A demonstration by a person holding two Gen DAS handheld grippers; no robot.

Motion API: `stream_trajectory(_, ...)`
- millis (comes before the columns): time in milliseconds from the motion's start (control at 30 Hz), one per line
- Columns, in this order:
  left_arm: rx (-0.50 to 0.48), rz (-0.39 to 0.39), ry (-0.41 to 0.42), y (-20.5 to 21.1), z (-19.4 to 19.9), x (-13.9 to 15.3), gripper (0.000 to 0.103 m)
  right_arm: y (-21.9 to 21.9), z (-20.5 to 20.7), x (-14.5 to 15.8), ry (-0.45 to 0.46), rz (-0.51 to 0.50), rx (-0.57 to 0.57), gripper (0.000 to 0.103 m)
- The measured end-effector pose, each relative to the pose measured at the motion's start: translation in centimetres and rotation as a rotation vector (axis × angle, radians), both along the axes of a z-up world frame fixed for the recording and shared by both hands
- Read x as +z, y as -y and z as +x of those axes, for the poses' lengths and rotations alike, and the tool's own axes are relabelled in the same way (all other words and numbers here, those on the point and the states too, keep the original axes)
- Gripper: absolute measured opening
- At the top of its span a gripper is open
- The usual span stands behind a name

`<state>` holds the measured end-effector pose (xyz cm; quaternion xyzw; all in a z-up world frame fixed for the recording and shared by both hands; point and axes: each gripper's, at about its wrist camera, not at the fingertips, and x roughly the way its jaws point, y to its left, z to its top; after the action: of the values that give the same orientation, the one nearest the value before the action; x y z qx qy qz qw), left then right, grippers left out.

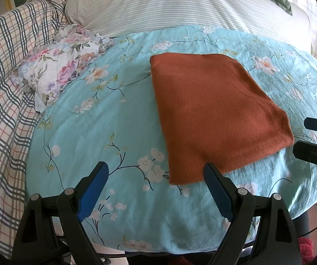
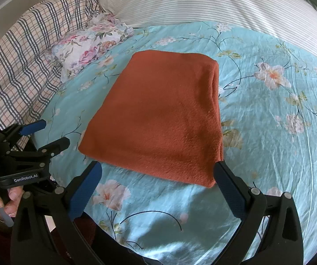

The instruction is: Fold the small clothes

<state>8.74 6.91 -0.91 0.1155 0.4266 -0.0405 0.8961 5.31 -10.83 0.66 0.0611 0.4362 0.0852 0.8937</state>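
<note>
A rust-orange cloth (image 1: 213,114) (image 2: 158,114) lies folded into a flat rectangle on the turquoise flowered sheet (image 1: 114,121) (image 2: 269,132). My left gripper (image 1: 156,167) stands open just short of the cloth's near left corner, with nothing between its blue pads. In the right wrist view it (image 2: 54,132) shows at the left edge, held by a hand (image 2: 8,198). My right gripper (image 2: 157,165) is open too, its fingertips wide on either side of the cloth's near edge and not pressing it. In the left wrist view it (image 1: 302,134) pokes in beside the cloth's right corner.
A small flowered pillow (image 1: 63,66) (image 2: 87,46) lies at the back left of the cloth. A plaid blanket (image 1: 6,88) (image 2: 25,61) is bunched along the left side. A striped white pillow (image 1: 169,4) (image 2: 202,2) fills the back. The sheet's front edge drops off below the grippers.
</note>
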Motion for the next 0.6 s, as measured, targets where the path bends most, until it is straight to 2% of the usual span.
stream_trajectory(600,0.003,0.0,0.003,0.12,-0.24,0.11,0.088,-0.7,-0.28,-0.12,-0.004,0.0,-0.005,0.101)
